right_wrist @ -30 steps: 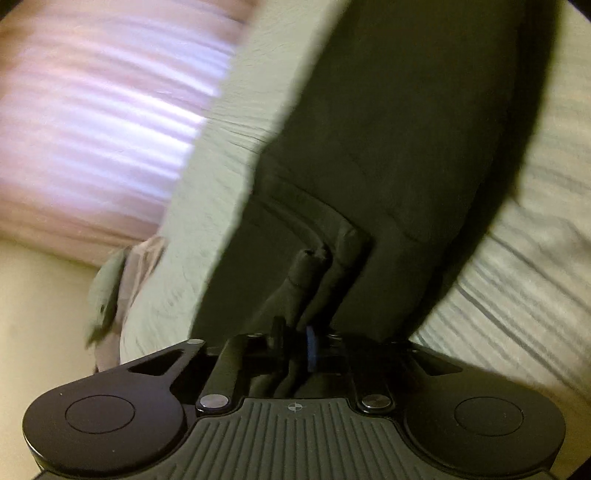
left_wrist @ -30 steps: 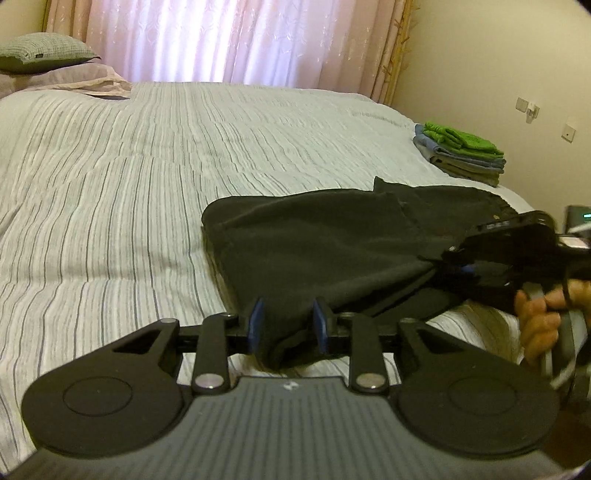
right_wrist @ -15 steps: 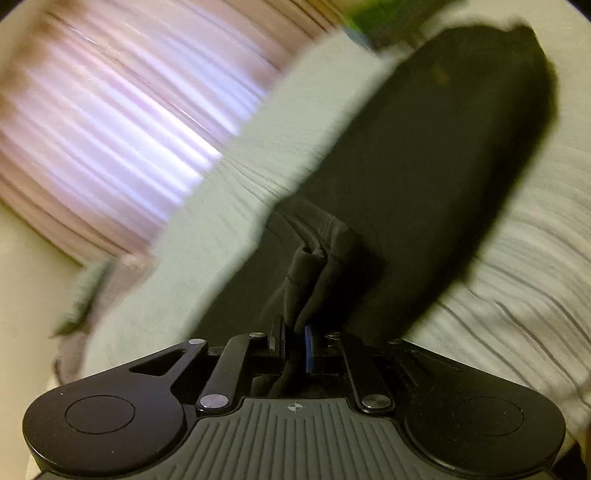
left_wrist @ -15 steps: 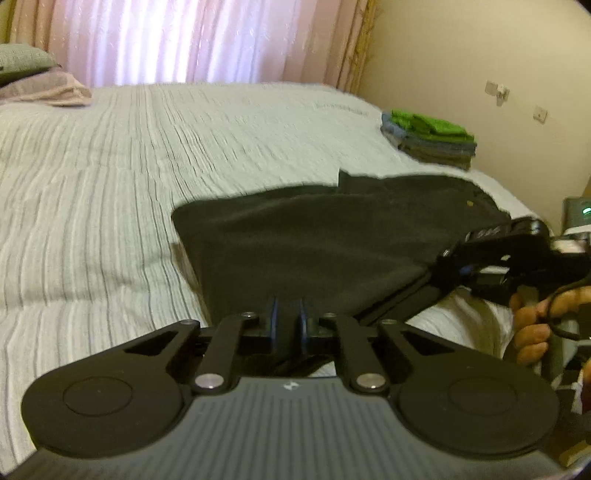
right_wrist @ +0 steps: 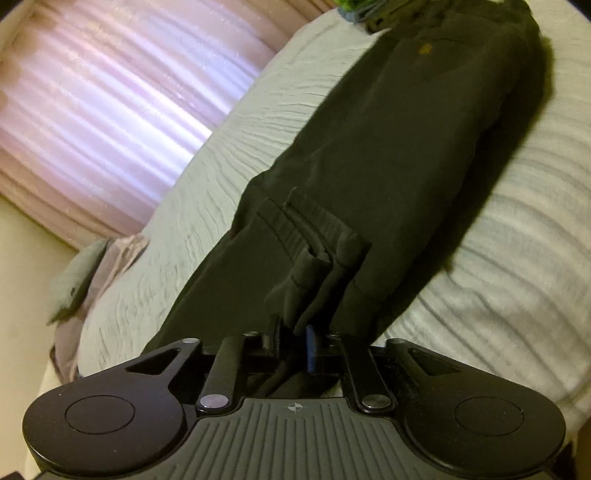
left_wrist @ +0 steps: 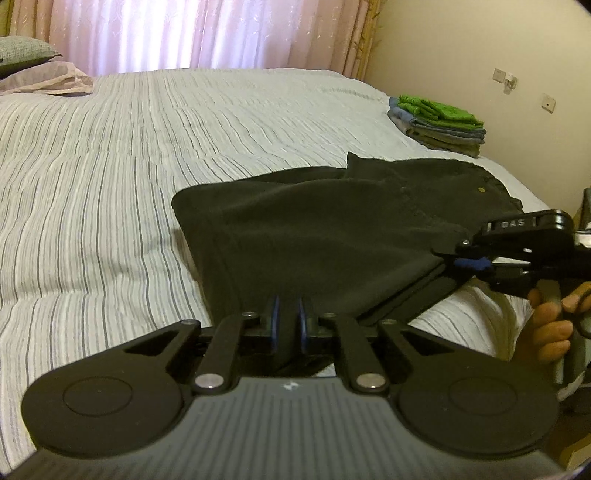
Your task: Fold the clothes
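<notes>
A black garment (left_wrist: pixel 332 221) lies spread on the striped bed (left_wrist: pixel 110 177), its near edge lifted off the cover. My left gripper (left_wrist: pixel 287 314) is shut on that near edge, the blue pads pinching the cloth. In the left wrist view my right gripper (left_wrist: pixel 467 263) shows at the right, held by a hand (left_wrist: pixel 550 325), shut on the garment's right edge. In the right wrist view the black garment (right_wrist: pixel 388 166) stretches away from my right gripper (right_wrist: pixel 293 341), which pinches a bunched fold of it.
A stack of folded clothes (left_wrist: pixel 439 125) with a green piece on top sits at the far right corner of the bed. Pillows (left_wrist: pixel 33 70) lie at the far left. Pink curtains (left_wrist: pixel 203 33) hang behind, and a wall with sockets stands on the right.
My left gripper went from open around the garment's edge to shut on it. Both grippers have drawn the near edge up and the cloth now lies flatter and more stretched.
</notes>
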A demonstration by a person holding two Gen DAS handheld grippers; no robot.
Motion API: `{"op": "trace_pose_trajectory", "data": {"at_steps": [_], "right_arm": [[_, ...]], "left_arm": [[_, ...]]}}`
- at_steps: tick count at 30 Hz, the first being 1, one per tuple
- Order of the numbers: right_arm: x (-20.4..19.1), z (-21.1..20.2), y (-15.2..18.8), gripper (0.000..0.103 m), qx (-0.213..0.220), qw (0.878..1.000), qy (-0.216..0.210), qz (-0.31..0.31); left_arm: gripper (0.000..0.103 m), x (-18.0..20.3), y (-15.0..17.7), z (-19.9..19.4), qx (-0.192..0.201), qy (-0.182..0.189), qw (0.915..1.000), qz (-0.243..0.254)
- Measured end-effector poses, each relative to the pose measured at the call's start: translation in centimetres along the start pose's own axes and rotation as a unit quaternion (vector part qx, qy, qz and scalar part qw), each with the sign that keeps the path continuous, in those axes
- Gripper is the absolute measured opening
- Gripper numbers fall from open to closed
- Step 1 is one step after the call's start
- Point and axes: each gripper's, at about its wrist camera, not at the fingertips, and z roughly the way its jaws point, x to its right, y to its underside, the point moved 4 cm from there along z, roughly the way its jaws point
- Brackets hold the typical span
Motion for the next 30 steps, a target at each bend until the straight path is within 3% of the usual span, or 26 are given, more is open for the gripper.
{"op": "trace_pose_trajectory", "data": {"at_steps": [2,9,12,14,16,20,27,30], "right_arm": [[-0.7,-1.1,-0.4,0.040,0.026,0.999,0.017,-0.028],[-3.1,-2.9,-1.6,0.040,0.083,0.984,0.073,-0.143],[-4.0,-1.5,-1.2,0.040,0.078,0.975,0.078,-0.193],[-3.8,0.6,-0.7,0.040,0.050,0.969,0.094,-0.224],[-3.2,2.8,-0.7,0.040,0.018,0.960,0.131,-0.246],[-3.1,3.9,-1.2,0.040,-0.013,0.957,0.141,-0.252],[-5.0,0.1,-1.7,0.040,0.021,0.956,0.110,-0.270],[-4.9,1.0,-0.2,0.040,-0.012,0.952,0.110,-0.285]], "left_arm": [[0.008,-0.1,-0.5,-0.3,0.005,0.002,1.0000,-0.002],[0.008,-1.2,-3.4,0.2,0.036,-0.007,0.9992,-0.012],[0.008,-1.7,-5.3,1.7,0.049,-0.022,0.9985,-0.013],[0.008,-2.3,-6.2,3.0,0.052,-0.028,0.9980,-0.019],[0.008,-3.0,-6.7,5.0,0.038,-0.030,0.9985,-0.028],[0.005,-3.9,-6.5,8.8,-0.005,-0.056,0.9976,-0.040],[0.005,-1.6,-5.1,4.7,-0.013,-0.086,0.9958,-0.029],[0.006,-0.6,-3.0,3.5,-0.021,-0.090,0.9951,-0.036]]}}
